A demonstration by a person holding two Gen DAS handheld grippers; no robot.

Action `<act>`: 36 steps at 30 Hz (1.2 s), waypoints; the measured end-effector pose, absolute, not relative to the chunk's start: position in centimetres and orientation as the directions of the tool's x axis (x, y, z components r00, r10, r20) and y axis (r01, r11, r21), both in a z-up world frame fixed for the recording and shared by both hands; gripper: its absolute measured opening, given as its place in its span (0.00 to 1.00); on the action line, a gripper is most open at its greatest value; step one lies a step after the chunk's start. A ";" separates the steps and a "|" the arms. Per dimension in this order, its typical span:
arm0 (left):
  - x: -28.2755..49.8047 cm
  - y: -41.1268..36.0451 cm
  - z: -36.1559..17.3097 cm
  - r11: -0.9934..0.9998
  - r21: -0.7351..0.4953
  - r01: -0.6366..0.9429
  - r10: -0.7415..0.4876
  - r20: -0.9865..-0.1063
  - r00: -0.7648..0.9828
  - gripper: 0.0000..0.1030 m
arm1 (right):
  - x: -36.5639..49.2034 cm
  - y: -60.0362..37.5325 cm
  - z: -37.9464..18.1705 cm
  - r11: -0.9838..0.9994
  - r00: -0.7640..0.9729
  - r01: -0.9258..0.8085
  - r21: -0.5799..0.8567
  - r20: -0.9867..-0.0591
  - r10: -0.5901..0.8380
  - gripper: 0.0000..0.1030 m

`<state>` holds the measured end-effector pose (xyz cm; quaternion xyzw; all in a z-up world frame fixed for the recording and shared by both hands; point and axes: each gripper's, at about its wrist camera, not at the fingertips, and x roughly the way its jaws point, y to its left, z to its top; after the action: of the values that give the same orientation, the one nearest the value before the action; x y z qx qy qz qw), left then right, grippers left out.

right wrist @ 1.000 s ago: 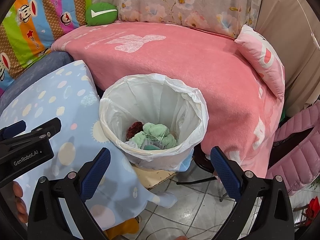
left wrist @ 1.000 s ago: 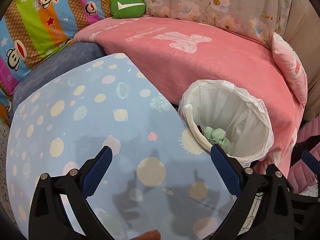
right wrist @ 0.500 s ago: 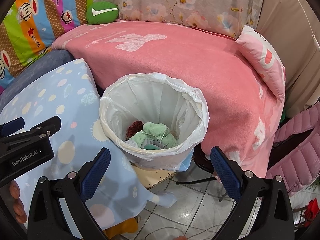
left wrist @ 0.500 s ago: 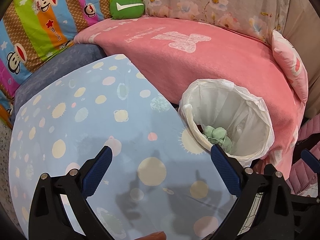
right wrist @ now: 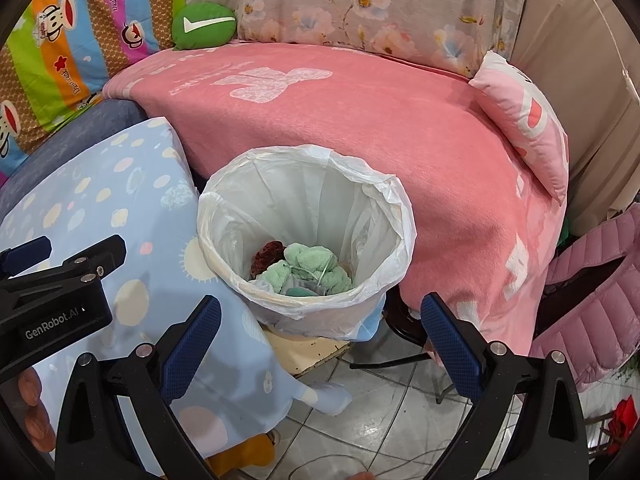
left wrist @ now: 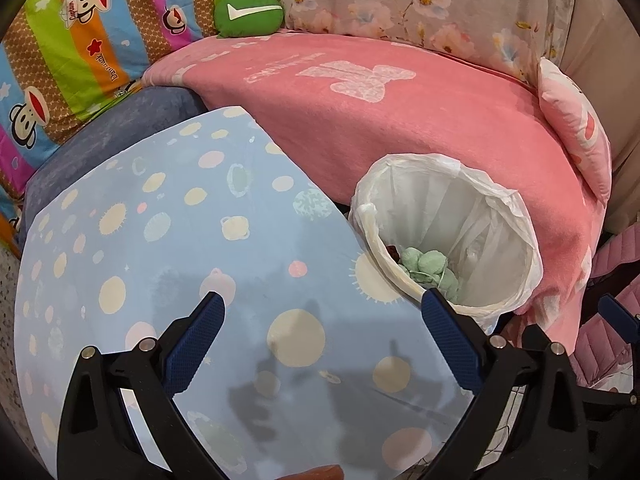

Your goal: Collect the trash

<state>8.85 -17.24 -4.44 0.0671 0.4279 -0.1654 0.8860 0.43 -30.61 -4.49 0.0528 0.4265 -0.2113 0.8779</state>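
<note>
With both sets of jaws spread and empty, I see the bin (right wrist: 306, 236) ahead holding trash (right wrist: 308, 270); collecting looks finished, so next I would scan the bare surface (left wrist: 180, 240).

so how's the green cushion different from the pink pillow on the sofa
The green cushion is small, rounded and bright green with a white tick mark; the pink pillow is bigger, flatter and pale pink with a red patch. The green cushion sits at the sofa's back left, the pink pillow at its right end. Both are soft.

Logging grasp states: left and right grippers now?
Left gripper: open, empty, over the table.
Right gripper: open, empty, near the bin.
</note>
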 end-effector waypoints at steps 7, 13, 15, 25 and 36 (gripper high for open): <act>8.4 -17.1 -4.3 0.938 -0.022 0.347 -0.235 -0.774 0.588 0.92 | 0.3 -30.5 -4.4 0.907 0.550 0.412 -0.091 -0.768 -0.327 0.93; 8.2 -16.9 -4.1 0.939 -0.020 0.344 -0.233 -0.770 0.593 0.91 | 0.3 -30.4 -4.4 0.906 0.550 0.413 -0.090 -0.768 -0.327 0.93; 8.1 -16.9 -4.0 0.939 -0.014 0.345 -0.231 -0.769 0.596 0.91 | 0.2 -30.4 -4.4 0.906 0.550 0.414 -0.091 -0.768 -0.328 0.93; 7.8 -17.0 -3.8 0.935 -0.010 0.354 -0.235 -0.766 0.598 0.91 | -0.1 -30.4 -4.3 0.904 0.552 0.419 -0.092 -0.764 -0.333 0.93; 7.6 -17.0 -3.6 0.933 -0.006 0.359 -0.236 -0.762 0.602 0.91 | -0.3 -30.2 -4.3 0.902 0.552 0.420 -0.094 -0.763 -0.336 0.93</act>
<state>7.62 -17.03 -3.63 0.0741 0.4135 -0.1666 0.8921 -0.31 -30.19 -4.30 0.0498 0.4218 -0.2151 0.8794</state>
